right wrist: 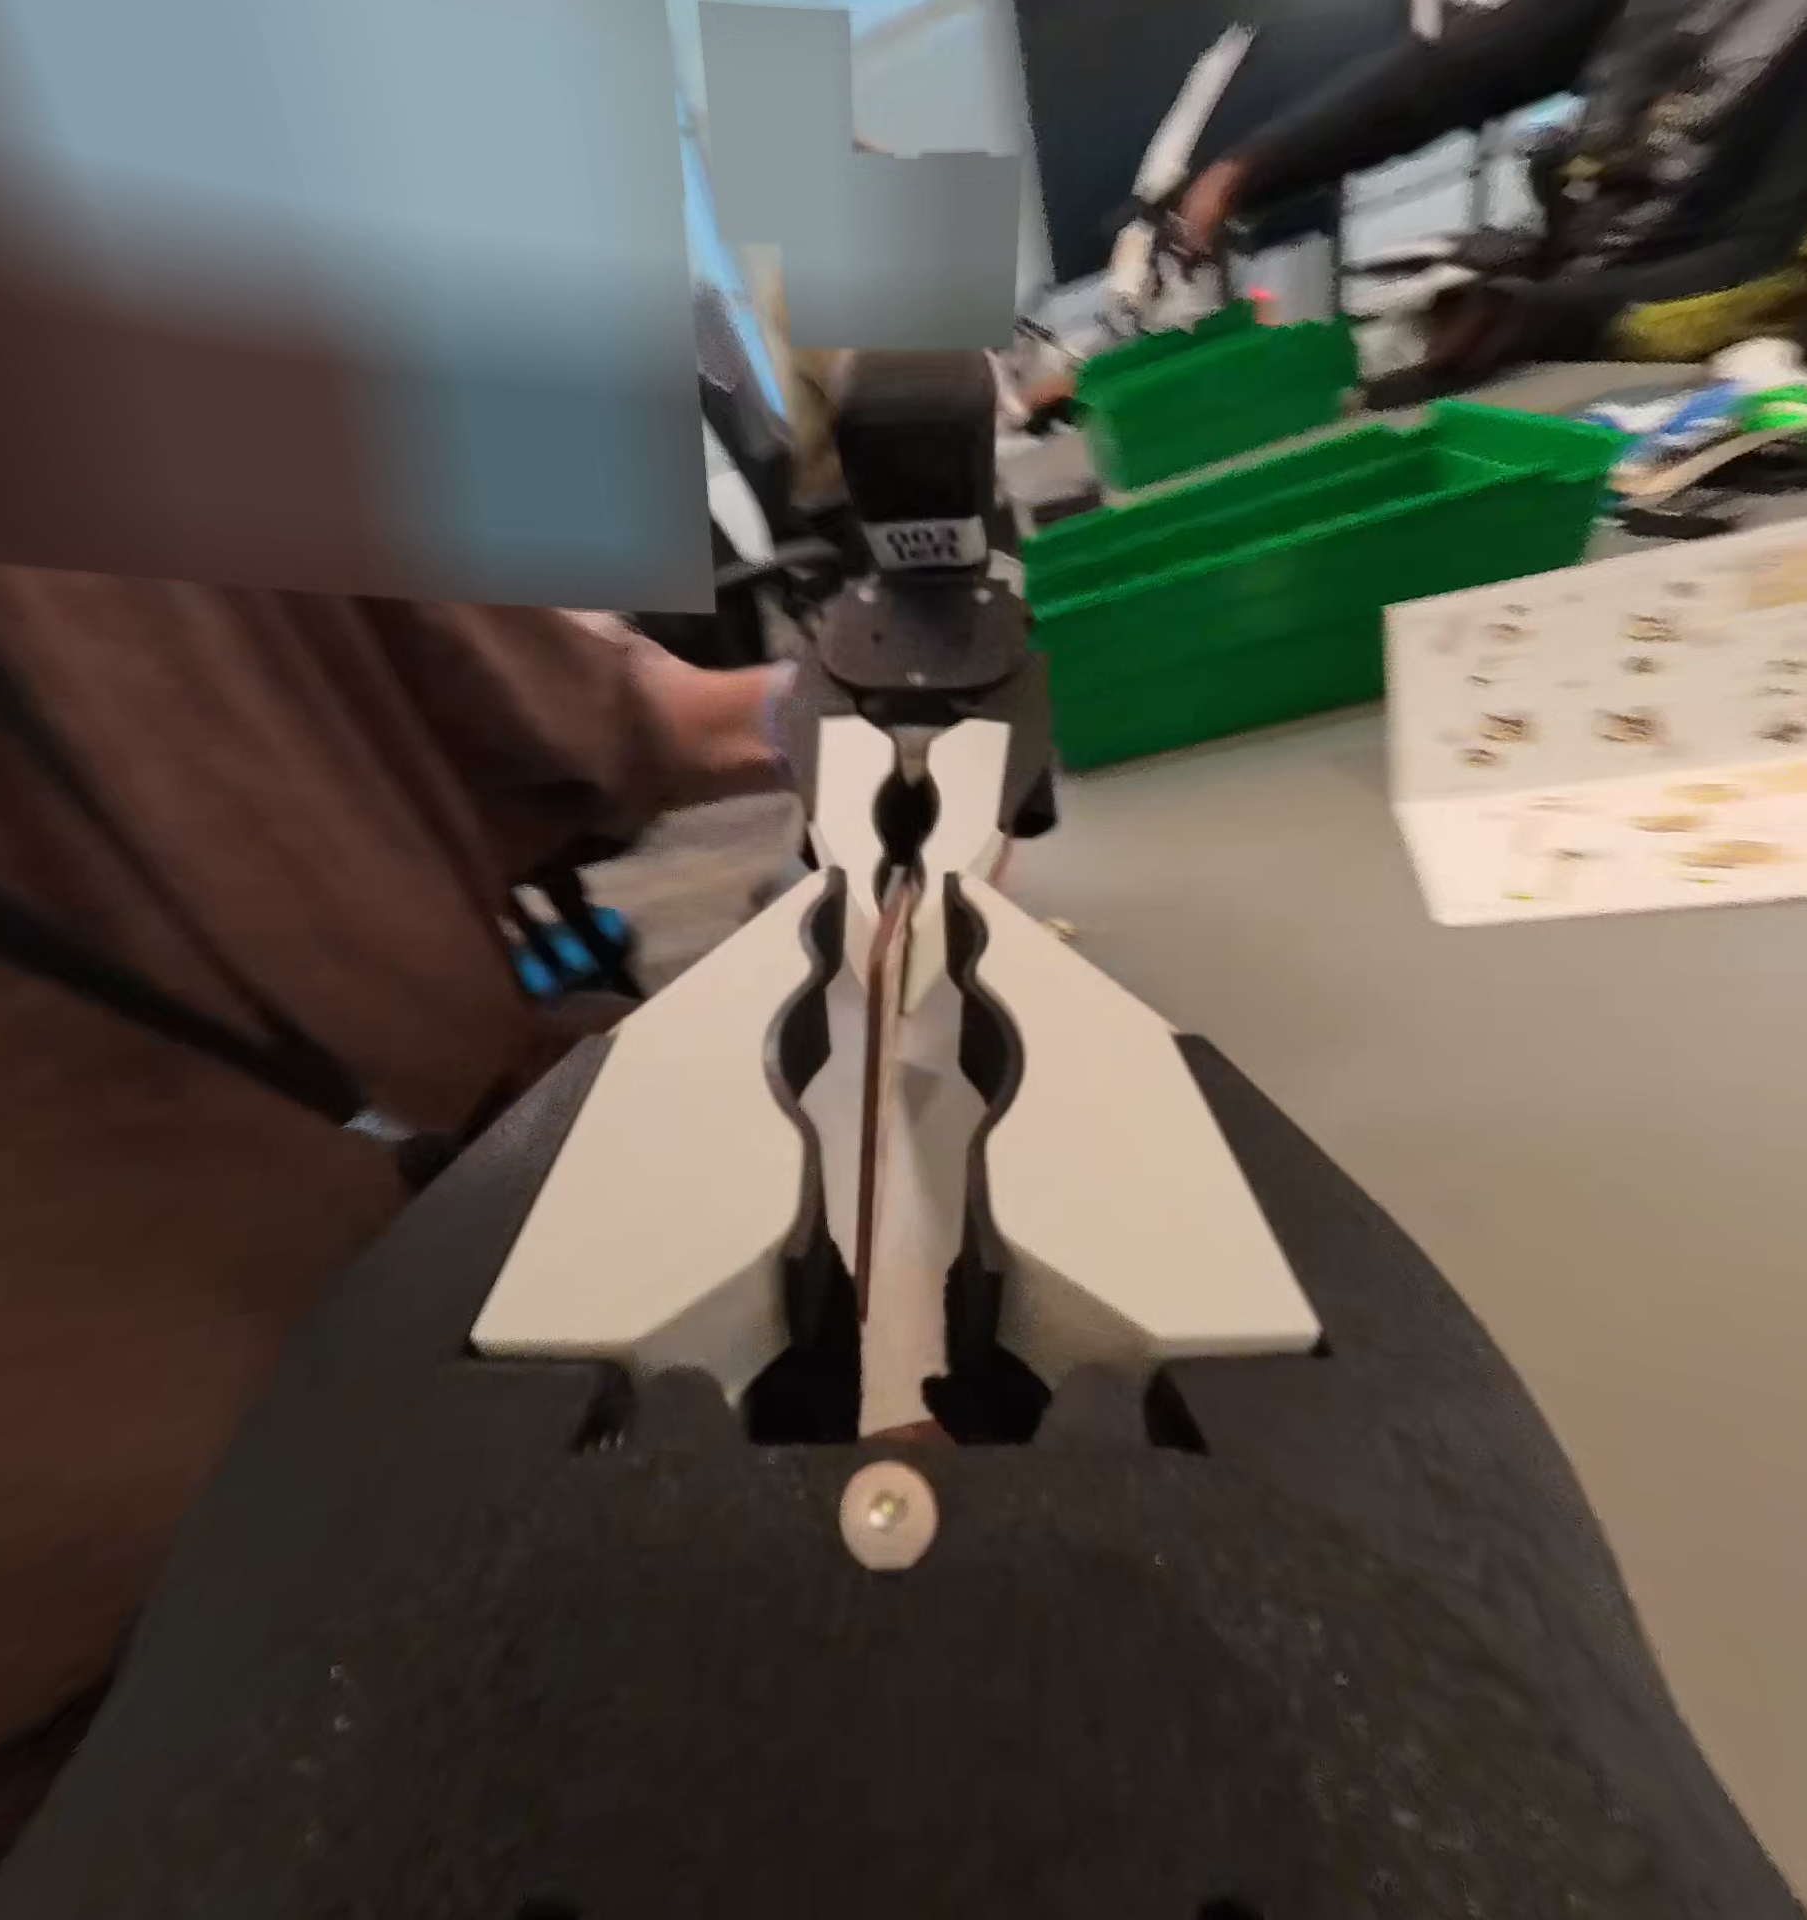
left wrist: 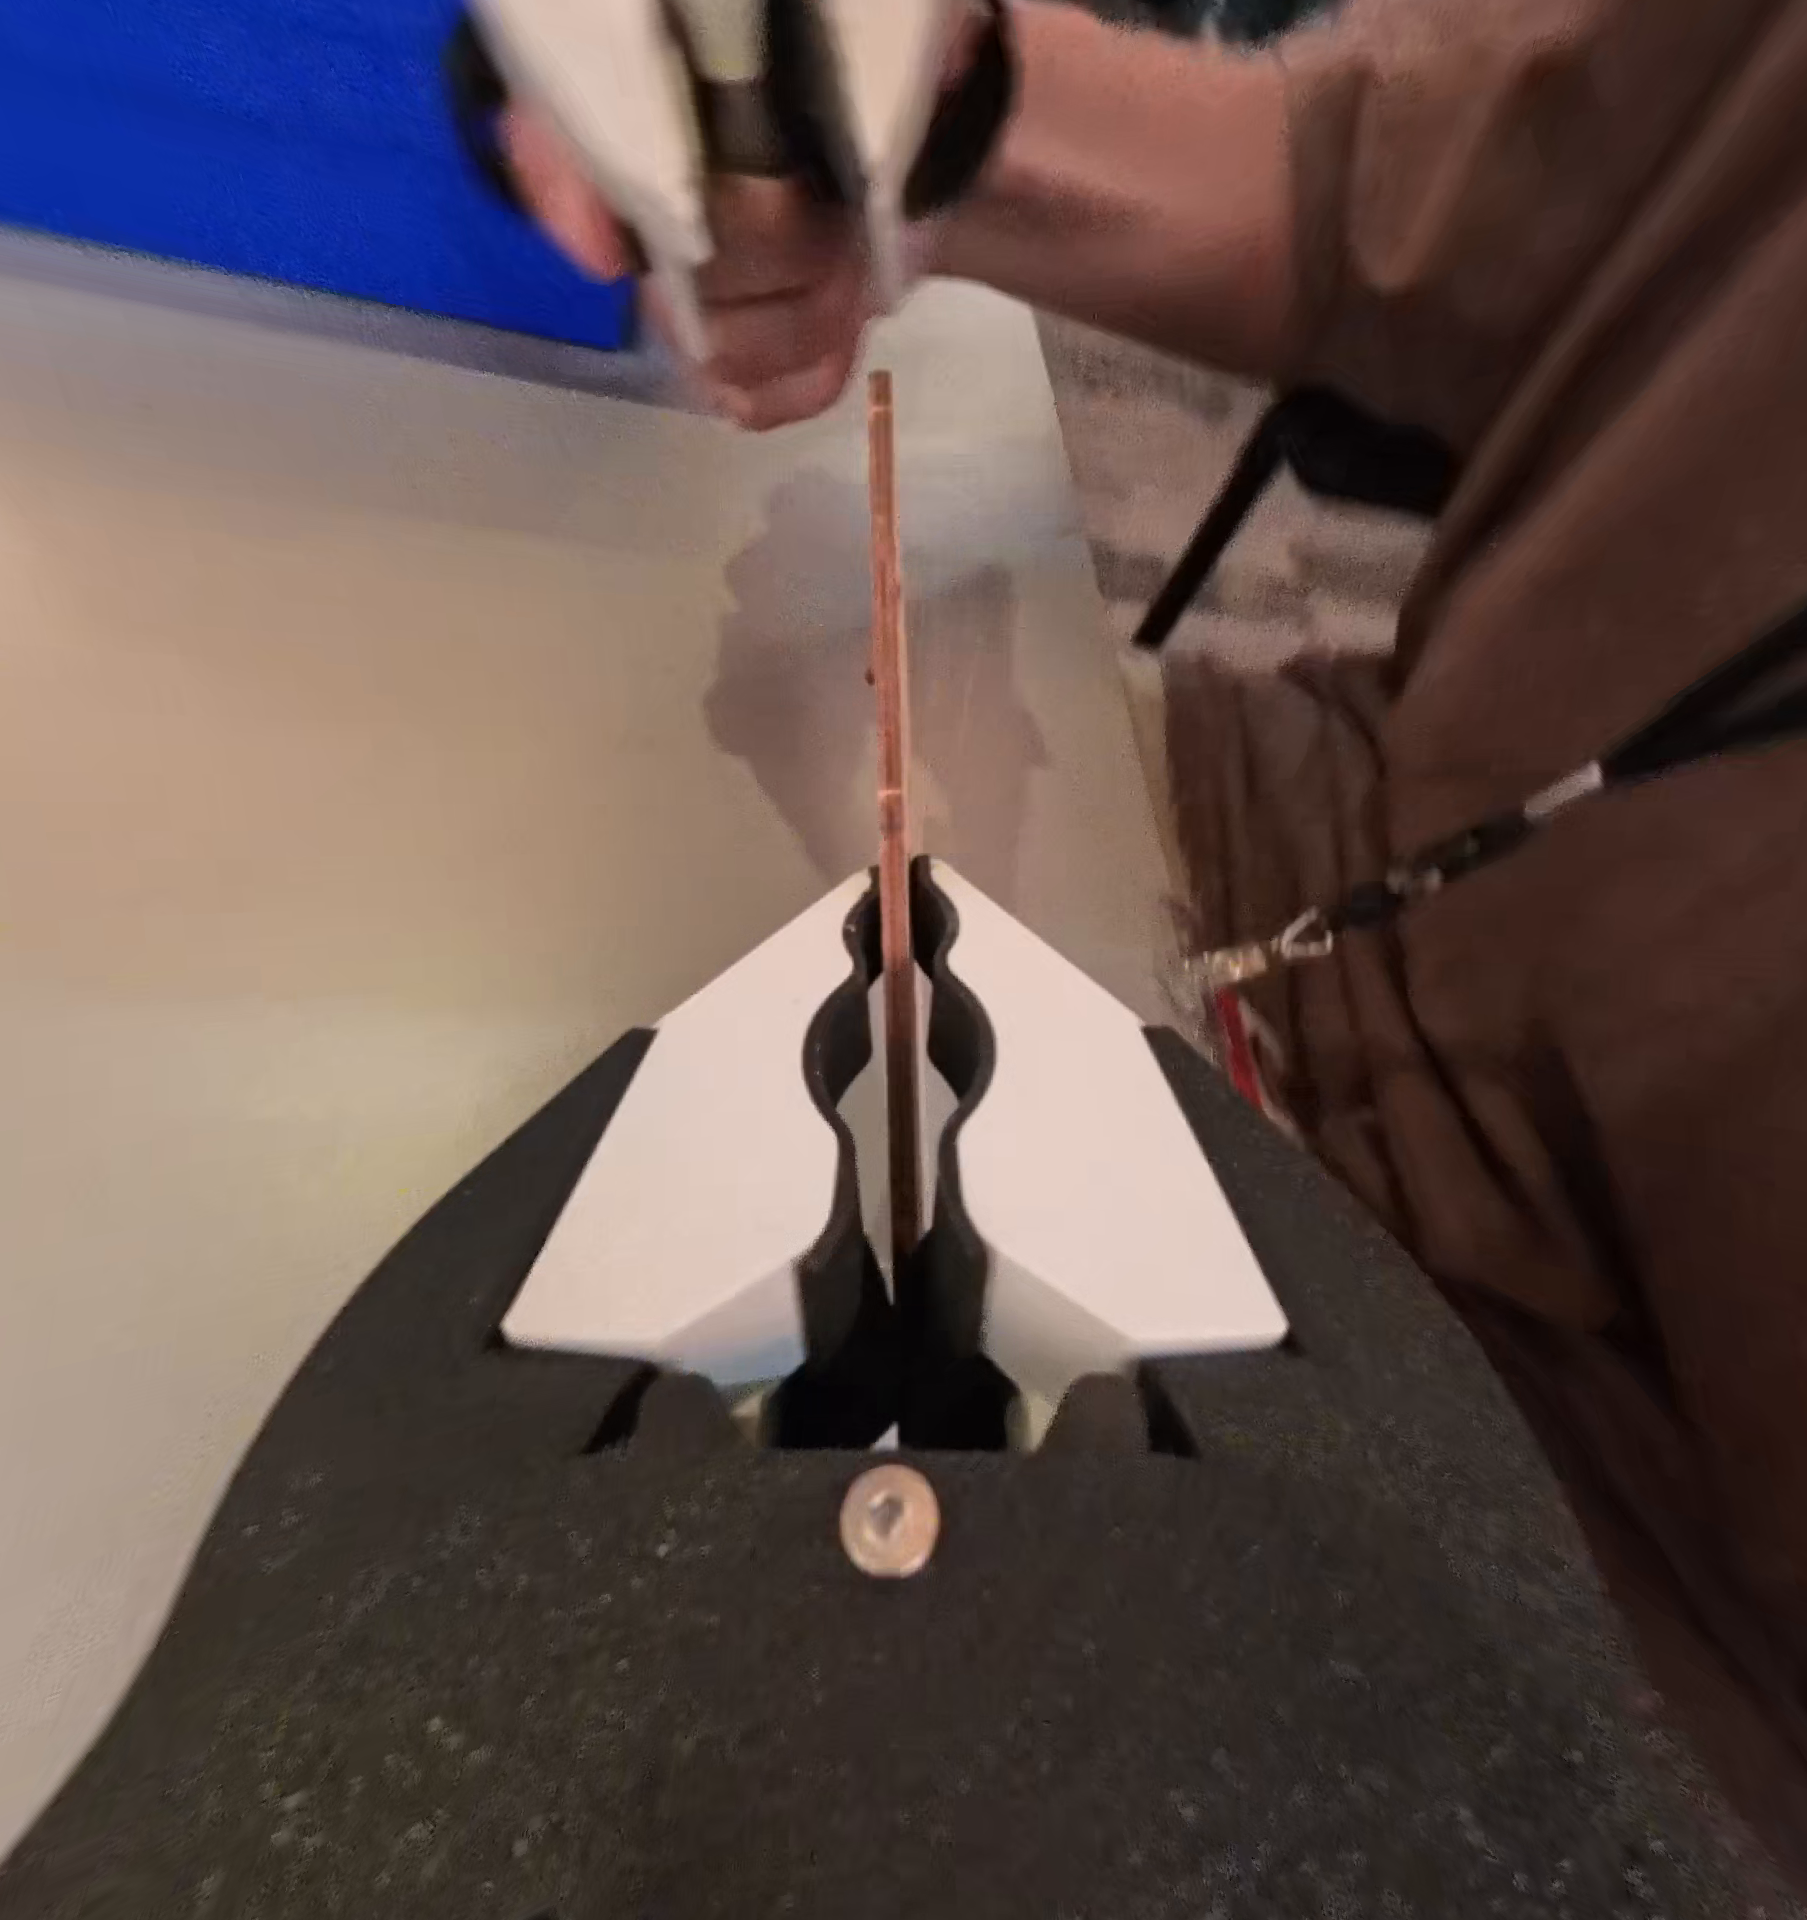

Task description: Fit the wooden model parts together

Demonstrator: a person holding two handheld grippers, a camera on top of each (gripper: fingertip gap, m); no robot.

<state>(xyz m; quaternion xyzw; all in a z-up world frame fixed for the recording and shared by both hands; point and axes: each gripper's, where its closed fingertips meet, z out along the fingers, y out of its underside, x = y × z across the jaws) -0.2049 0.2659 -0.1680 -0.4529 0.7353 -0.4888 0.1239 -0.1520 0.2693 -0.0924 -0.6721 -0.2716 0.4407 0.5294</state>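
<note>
Left gripper clamped on a thin wooden part; right gripper jaws parted around its far end.

Left wrist view: black pads pressed against both faces of the part, which is seen edge-on and runs straight ahead of the fingertips. Beyond its tip, blurred, are the right gripper and the hand holding it; brown sleeve at right, pale desk below. Right wrist view: the part's dark edge lies in the gap between the separated pads, contact unclear. Directly ahead, the left gripper faces it. Farther right on the desk: green bins and a printed sheet.
</note>
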